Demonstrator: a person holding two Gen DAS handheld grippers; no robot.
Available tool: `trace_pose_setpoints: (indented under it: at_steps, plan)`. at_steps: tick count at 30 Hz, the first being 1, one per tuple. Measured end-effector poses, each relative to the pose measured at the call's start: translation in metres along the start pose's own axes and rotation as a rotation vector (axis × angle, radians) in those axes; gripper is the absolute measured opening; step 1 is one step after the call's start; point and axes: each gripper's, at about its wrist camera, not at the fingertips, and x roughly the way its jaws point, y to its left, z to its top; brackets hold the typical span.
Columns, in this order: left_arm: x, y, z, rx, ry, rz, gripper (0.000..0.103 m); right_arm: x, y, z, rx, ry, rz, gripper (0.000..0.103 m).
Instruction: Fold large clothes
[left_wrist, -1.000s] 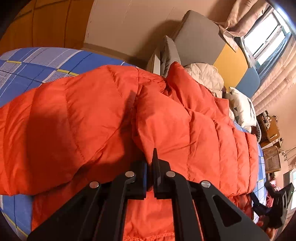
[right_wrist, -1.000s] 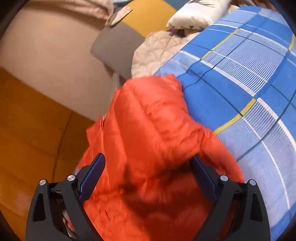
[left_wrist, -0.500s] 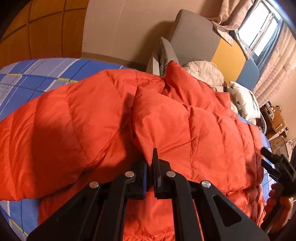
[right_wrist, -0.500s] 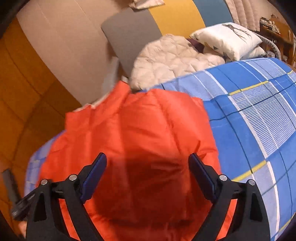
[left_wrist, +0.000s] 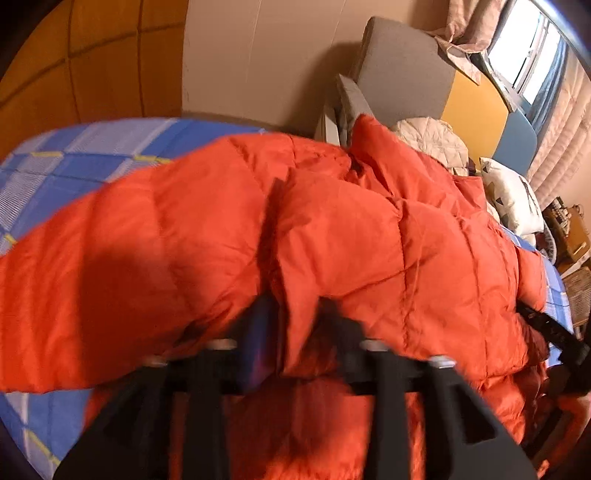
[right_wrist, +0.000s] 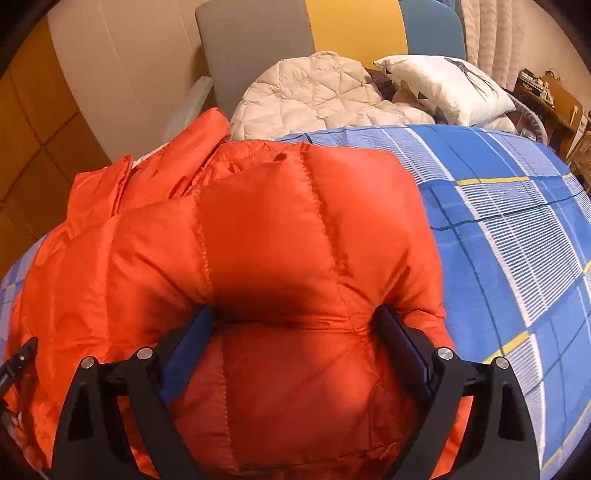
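Orange down jacket (right_wrist: 280, 236) lying puffed and partly folded across the bed's blue checked cover (right_wrist: 509, 221), one quilted panel doubled over toward the camera in the right wrist view, collar end reaching toward the grey headboard panel (right_wrist: 255, 48). Left gripper (left_wrist: 295, 314) angling down onto the jacket's near edge, jaws opening at this moment, a fold of orange fabric hanging between the blurred fingers (left_wrist: 260, 332), pads no longer pressing on it. Right gripper (right_wrist: 295, 332) standing wide apart over a bulging quilted section, blue-lined fingers (right_wrist: 188, 343) flanking the fabric on either side; released, the jacket swelling up between them without being pinched. Seen again at the right edge of the left wrist view, the right gripper (left_wrist: 554, 339) resting at the jacket's far hem. Beyond the jacket, lying near the headboard: a cream quilted garment (right_wrist: 317, 96) and, just beside it, a white patterned pillow (right_wrist: 447, 85). Behind, yellow and blue headboard panels (right_wrist: 354, 26), pale curtains (left_wrist: 554, 140) beside a bright window (left_wrist: 524, 48), and wooden wall panelling (left_wrist: 85, 62) on the left.
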Motion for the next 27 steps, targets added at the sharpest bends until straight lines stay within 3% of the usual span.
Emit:
trace_pose_setpoints:
  at_steps: [6,8,11,15,27]
  plan:
    - [-0.032,0.024,-0.019,-0.093,-0.022,0.008,0.056,-0.041,0.012,-0.021,0.001,-0.044,0.073,0.092]
    - [-0.044,0.038,-0.029,-0.151,-0.038,0.008,0.064,-0.056,0.02,-0.036,-0.003,-0.046,0.115,0.092]
    - [-0.065,0.063,-0.048,-0.247,-0.059,-0.006,0.066,-0.072,0.031,-0.056,-0.008,-0.036,0.164,0.092]
    - [-0.095,0.112,-0.076,-0.397,-0.097,-0.001,0.066,-0.091,0.048,-0.085,-0.028,-0.027,0.211,0.092]
    - [-0.142,0.299,-0.147,-0.847,-0.16,0.187,0.064,-0.122,0.076,-0.128,-0.062,-0.012,0.262,0.092]
